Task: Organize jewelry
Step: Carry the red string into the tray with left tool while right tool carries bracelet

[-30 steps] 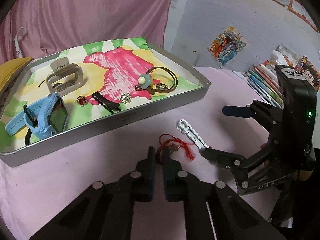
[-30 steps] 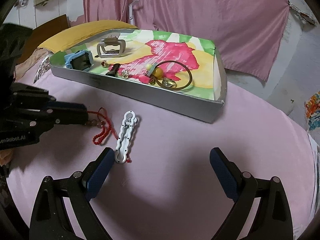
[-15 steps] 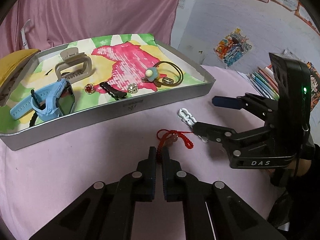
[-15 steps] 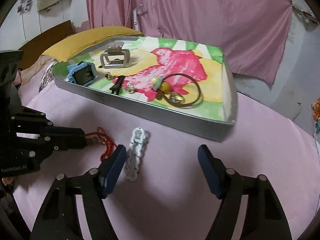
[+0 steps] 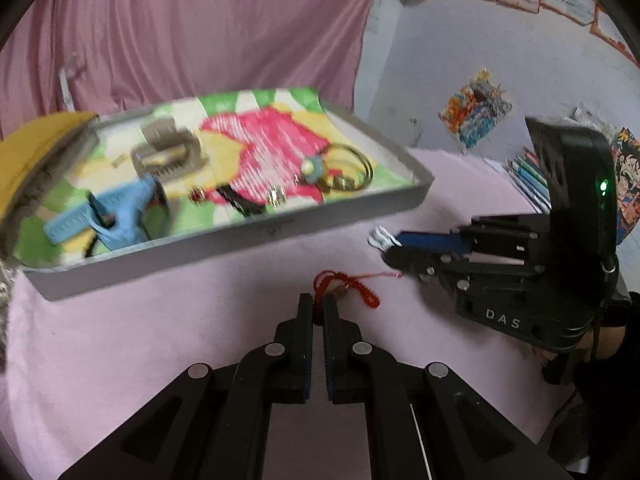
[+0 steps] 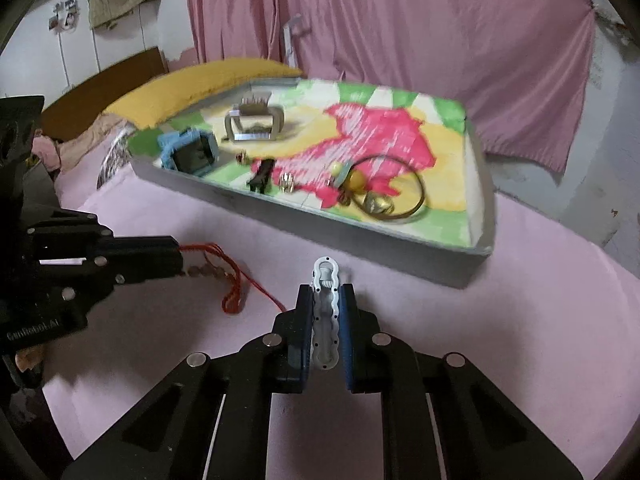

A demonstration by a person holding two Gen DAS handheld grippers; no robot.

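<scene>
Now my right hand-held gripper [image 6: 326, 316] is shut on the white clip [image 6: 326, 312] and my left hand-held gripper [image 5: 318, 312] pinches the red string [image 5: 344, 284], both ready to go into the tray [image 6: 320, 236].

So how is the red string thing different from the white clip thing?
The red cord bracelet is thin, floppy and looped, trailing onto the pink cloth; the white hair clip is stiff, straight and wavy-edged. The left gripper pinches only the cord's end, while the right gripper squeezes the clip along most of its length. Both are gripped, outside the tray.
</scene>
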